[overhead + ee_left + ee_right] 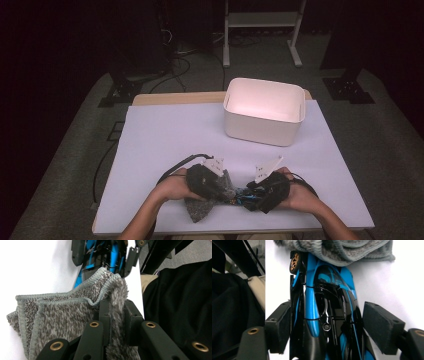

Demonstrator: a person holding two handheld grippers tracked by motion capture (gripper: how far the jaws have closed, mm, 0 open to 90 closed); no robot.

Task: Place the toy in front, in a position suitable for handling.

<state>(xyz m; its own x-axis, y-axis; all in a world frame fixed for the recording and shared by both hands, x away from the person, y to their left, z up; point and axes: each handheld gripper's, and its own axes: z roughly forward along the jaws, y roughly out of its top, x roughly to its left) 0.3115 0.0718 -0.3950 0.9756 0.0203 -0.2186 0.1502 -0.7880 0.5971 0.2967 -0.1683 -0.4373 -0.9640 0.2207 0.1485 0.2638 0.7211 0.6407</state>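
Straddling the toy car (324, 315) lengthwise, right hand-held gripper (325, 327) stands wide, one pad touching its side, the other clear | car lies on the table (165, 135), long axis along the jaws, far end under the grey cloth (65, 312) | left hand-held gripper (117, 315) pinches that cloth, just beside the car

Folded grey cloth (62, 315) touches blue-black toy car (324, 310) on table.

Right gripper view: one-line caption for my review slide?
Open right gripper straddles a blue-and-black toy car, grey towel draped over its nose.
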